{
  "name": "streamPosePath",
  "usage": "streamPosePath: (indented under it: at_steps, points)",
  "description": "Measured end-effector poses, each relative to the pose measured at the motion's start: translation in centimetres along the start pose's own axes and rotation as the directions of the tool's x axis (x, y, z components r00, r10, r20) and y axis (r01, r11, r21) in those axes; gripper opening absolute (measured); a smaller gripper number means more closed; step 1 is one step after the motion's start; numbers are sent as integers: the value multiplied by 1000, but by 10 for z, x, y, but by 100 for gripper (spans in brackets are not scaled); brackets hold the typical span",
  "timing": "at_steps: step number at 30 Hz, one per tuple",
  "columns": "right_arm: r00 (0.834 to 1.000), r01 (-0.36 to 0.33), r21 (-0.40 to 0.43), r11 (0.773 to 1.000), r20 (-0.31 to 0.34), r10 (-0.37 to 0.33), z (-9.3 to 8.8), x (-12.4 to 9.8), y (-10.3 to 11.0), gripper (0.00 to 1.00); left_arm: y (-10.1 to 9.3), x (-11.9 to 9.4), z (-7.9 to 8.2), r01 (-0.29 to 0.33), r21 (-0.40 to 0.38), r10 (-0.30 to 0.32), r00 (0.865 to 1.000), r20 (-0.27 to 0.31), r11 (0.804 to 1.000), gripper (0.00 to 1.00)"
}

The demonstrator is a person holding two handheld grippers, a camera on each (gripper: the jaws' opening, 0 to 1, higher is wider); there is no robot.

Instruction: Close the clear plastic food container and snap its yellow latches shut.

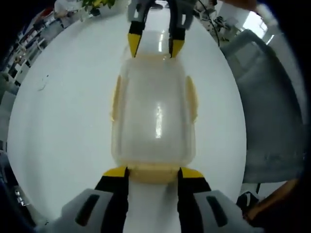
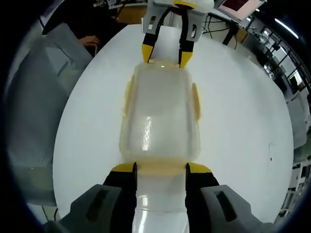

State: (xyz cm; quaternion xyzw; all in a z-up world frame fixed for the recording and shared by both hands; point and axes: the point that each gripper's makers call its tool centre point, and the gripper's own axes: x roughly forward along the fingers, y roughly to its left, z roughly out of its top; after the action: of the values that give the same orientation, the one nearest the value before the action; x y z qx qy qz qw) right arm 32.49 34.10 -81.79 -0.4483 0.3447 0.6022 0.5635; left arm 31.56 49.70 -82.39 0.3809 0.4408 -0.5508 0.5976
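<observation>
A clear plastic food container (image 1: 155, 111) (image 2: 160, 116) lies on the white round table (image 1: 63, 111) (image 2: 243, 121) with its lid on. Yellow side latches (image 1: 192, 97) (image 2: 196, 99) hang along both long sides. My left gripper (image 1: 153, 172) is open, its yellow-tipped jaws on either side of the near end latch (image 1: 153, 175). At the opposite end my right gripper (image 1: 155, 44) (image 2: 161, 168) is open too and straddles that end's latch (image 2: 160, 170). In the right gripper view the left gripper (image 2: 165, 56) stands at the far end.
A grey chair (image 1: 272, 111) (image 2: 34, 111) stands close to one side of the table. A person's hand (image 2: 87, 41) rests near the table edge behind it. Desks and screens line the room beyond.
</observation>
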Motion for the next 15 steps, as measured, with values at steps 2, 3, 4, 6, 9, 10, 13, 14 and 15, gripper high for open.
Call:
streamPosePath:
  at_steps: [2,3,4,6,9,10,13,14,15]
  points:
    - [1000,3,-4,1000,5,-3,1,-4,-1,35,-1,-9,3,-7,-5,7,1000,12,1000,34]
    - [1000,4,-3,1000,10,-4,3,-6,-1,35,-1,-12,4,-12,-6,12,1000,13,1000,34]
    - [1000,6,-3,1000,16,-5,4,-10,-2,35,-2,-16,6,-18,-7,18,1000,12,1000,34]
    - [1000,8,-8,1000,23,-8,6,-17,-1,35,-4,-22,9,-22,-8,22,1000,12,1000,34]
    - [999,25,-22,999,31,-24,10,-30,-1,35,-5,-33,13,-32,-16,33,999,25,999,34]
    - [999,27,-23,999,32,-26,10,-34,-1,35,-6,-38,16,-34,-19,34,998,45,999,34]
    - [998,40,-32,999,47,-38,12,-51,-2,35,-9,-48,23,-36,-32,38,996,76,999,34]
    - [998,42,-35,999,48,-40,12,-53,-2,35,-10,-51,26,-40,-30,42,996,79,999,34]
    - [998,44,-37,998,48,-42,12,-59,-2,35,-11,-54,29,-42,-31,45,995,85,999,34]
